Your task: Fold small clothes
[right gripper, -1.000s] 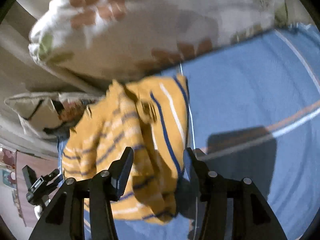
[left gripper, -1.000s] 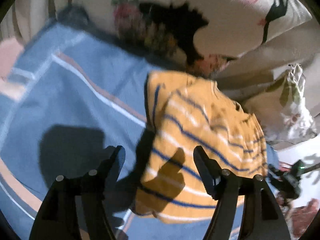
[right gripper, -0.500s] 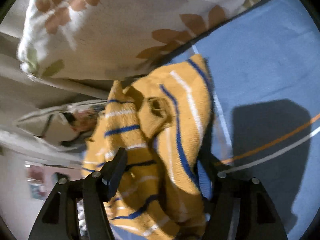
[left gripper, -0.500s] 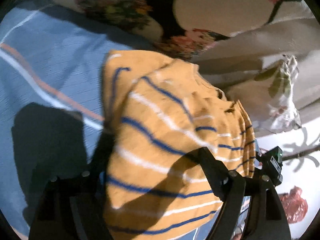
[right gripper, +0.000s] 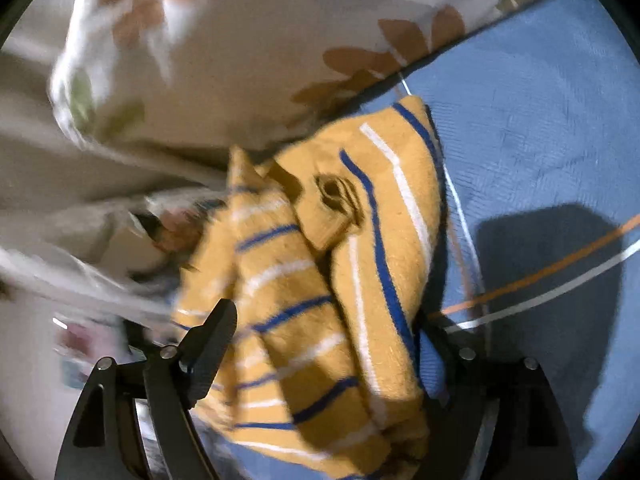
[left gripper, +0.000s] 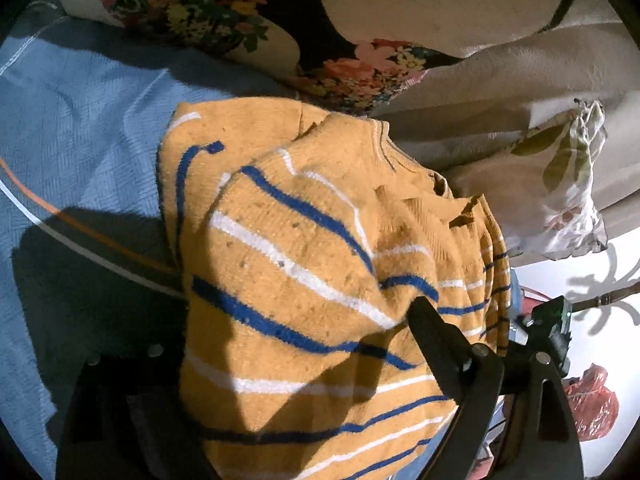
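Observation:
A small orange sweater with blue and white stripes lies folded on a blue blanket. My left gripper is open and straddles its near edge; the left finger is hidden under the knit, the right finger lies on top of it. In the right wrist view the same sweater fills the gap of my open right gripper, with the left finger at its left side and the right finger behind its right edge. Neither gripper pinches the cloth.
Floral pillows and a beige cushion lie just beyond the sweater. A leaf-print pillow is close above it in the right wrist view. A red bag and a camera stand sit off the bed's edge.
Both grippers have moved forward onto the sweater, from hovering short of it to straddling it. The sweater now fills more of both views. Both stay open.

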`<move>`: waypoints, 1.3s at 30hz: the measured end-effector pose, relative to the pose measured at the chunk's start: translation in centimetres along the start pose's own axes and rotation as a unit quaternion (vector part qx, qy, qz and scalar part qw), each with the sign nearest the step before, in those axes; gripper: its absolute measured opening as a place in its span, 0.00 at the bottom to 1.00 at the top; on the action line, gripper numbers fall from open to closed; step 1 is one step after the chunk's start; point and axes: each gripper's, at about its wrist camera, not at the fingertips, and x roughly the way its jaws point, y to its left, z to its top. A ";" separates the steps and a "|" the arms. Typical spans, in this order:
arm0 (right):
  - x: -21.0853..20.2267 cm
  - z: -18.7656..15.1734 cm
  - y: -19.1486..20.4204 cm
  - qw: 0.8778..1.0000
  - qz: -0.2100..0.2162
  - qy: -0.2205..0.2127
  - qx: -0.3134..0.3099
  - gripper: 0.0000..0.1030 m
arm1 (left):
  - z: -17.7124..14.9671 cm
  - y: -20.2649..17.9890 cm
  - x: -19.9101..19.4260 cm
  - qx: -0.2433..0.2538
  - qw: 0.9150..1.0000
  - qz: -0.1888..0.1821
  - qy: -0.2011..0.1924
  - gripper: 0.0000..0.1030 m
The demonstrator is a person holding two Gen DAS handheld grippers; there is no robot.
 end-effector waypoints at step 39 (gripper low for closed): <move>-13.4 -8.5 4.5 0.978 -0.130 -0.078 -0.144 0.37 | -11.2 -6.4 -12.4 0.037 0.982 0.155 -0.101 0.21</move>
